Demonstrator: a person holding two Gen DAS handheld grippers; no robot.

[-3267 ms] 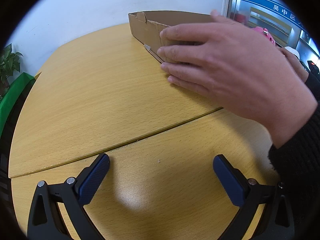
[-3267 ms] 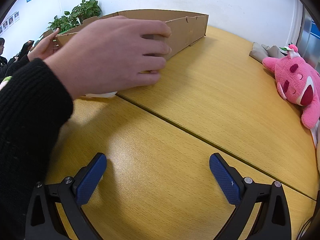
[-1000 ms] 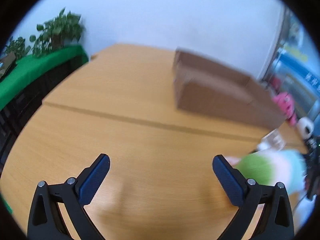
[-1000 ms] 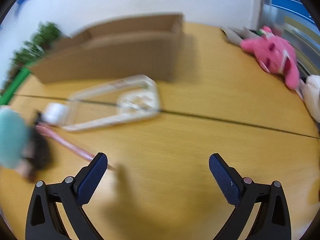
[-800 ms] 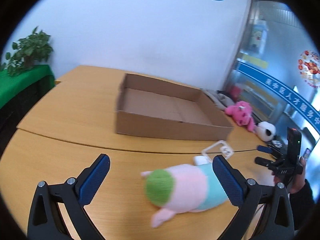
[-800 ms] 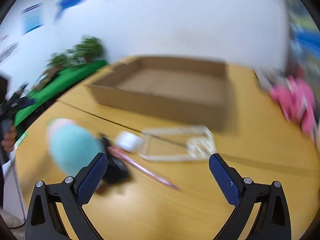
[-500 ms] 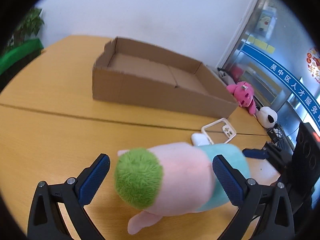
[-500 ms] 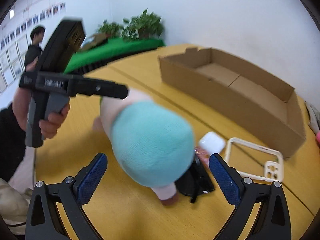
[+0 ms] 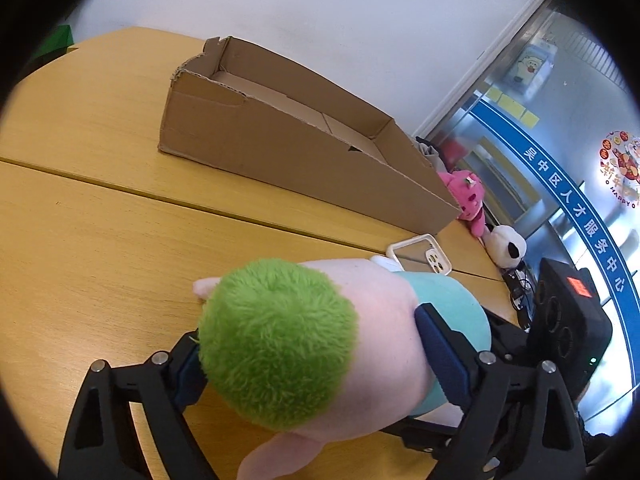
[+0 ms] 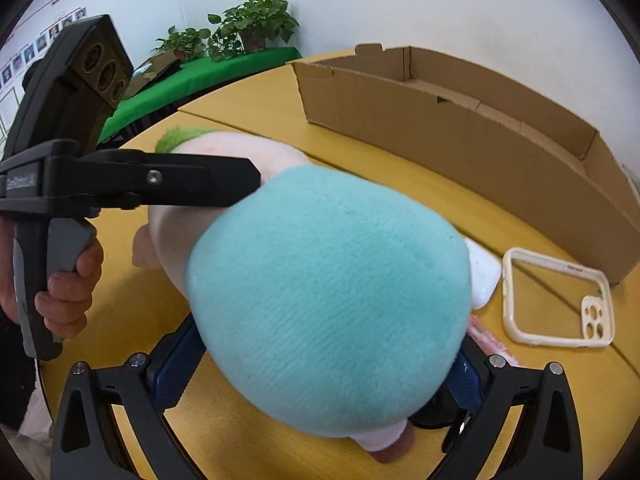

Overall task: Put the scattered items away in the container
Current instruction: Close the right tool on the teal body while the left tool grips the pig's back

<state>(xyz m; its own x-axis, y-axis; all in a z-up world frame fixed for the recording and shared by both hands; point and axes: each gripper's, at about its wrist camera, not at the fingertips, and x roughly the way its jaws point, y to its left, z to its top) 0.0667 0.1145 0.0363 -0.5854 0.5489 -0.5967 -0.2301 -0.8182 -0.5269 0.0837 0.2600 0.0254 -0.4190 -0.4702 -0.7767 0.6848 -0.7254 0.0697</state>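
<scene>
A plush doll with a green head (image 9: 276,340), pink body and teal bottom (image 10: 328,304) lies on the wooden table. My left gripper (image 9: 312,364) is shut on the doll at its head end. My right gripper (image 10: 320,364) is shut on the doll's teal end from the opposite side. The open cardboard box (image 9: 280,132) stands behind the doll, empty; it also shows in the right wrist view (image 10: 460,120). A clear phone case (image 10: 556,300), a white earbud case (image 10: 484,276) and a pink pen (image 10: 492,340) lie beside the doll.
A pink plush toy (image 9: 464,196) and a panda toy (image 9: 506,246) lie at the table's far edge past the box. A black object (image 10: 436,412) is partly hidden under the doll. Potted plants (image 10: 248,28) stand on a green-covered counter (image 10: 208,72).
Both grippers have moved in on the doll from opposite ends and closed on it. Earlier they were open and apart from it.
</scene>
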